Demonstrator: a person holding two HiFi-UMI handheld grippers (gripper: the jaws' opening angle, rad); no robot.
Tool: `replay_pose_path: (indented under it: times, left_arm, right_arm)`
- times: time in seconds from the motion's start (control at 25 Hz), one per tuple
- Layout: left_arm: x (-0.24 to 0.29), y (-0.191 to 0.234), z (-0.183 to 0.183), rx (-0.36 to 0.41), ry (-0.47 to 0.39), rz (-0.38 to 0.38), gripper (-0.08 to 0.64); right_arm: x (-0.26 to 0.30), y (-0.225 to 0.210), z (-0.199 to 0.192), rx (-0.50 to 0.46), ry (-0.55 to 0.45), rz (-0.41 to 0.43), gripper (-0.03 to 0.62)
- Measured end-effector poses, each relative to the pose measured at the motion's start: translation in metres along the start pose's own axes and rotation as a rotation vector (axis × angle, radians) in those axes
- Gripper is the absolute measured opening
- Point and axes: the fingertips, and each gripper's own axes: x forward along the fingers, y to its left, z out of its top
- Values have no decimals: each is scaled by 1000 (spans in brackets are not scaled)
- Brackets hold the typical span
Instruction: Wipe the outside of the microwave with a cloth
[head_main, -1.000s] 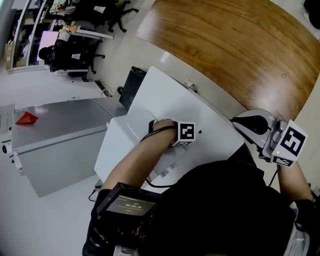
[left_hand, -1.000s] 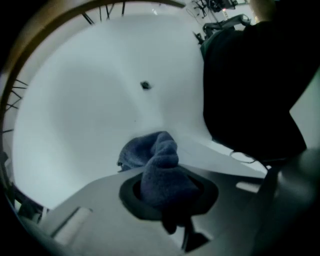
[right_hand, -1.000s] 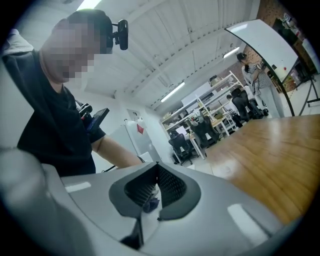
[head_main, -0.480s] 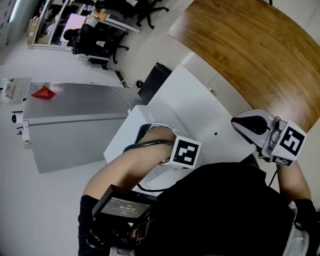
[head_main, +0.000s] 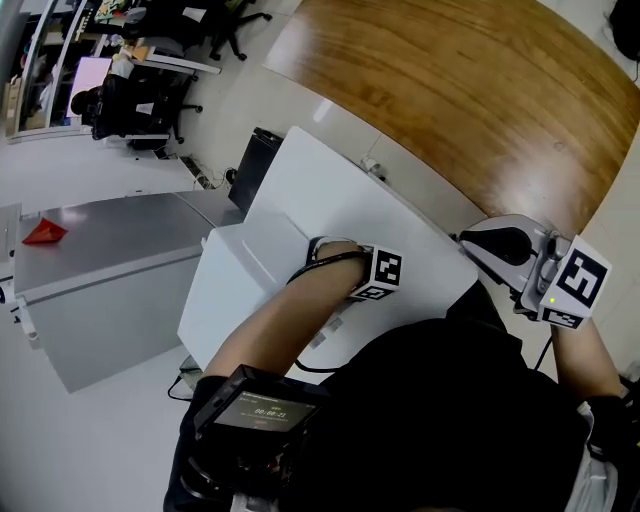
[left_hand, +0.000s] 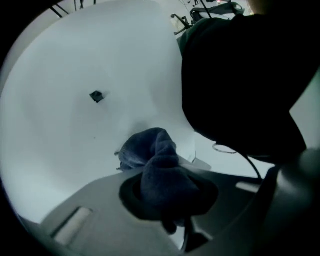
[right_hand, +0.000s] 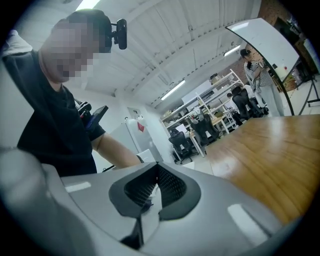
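Note:
The white microwave stands below me, and its flat top fills the middle of the head view. My left gripper is shut on a dark blue cloth, bunched and pressed against the white microwave surface. A small dark mark shows on that surface. In the head view only the left gripper's marker cube and the arm show, near the microwave's near right edge. My right gripper hangs off the microwave's right side. Its jaws are shut on nothing and point up into the room.
A curved wooden table lies beyond the microwave. A grey cabinet with a red object stands at the left, a black box on the floor between. Office chairs stand at the far left. People stand far off.
My left gripper with the cloth slid toward me across the microwave top, then back away. The head view swung right and back. The right gripper stayed put.

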Motion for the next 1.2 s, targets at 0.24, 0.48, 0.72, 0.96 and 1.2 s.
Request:
replay_pose_path:
  times: [0.24, 0.48, 0.72, 0.96, 1.2]
  left_arm:
    - [3, 11, 18, -41, -119, 128, 52]
    - [-137, -73, -30, -126, -731, 644, 54]
    - [-133, -226, -120, -292, -1353, 1020, 55]
    - [-13, -317, -158, -396, -1739, 1147, 55]
    - [92, -372, -121, -536, -2041, 1002, 55]
  right_arm:
    - [1, 32, 9, -36, 0, -1, 5]
    - [35, 98, 44, -166, -20, 68, 5]
    - [77, 235, 35, -277, 0, 185, 5]
    - [87, 358, -15, -310, 79, 227, 5]
    - [66, 430, -31, -329, 114, 286, 5]
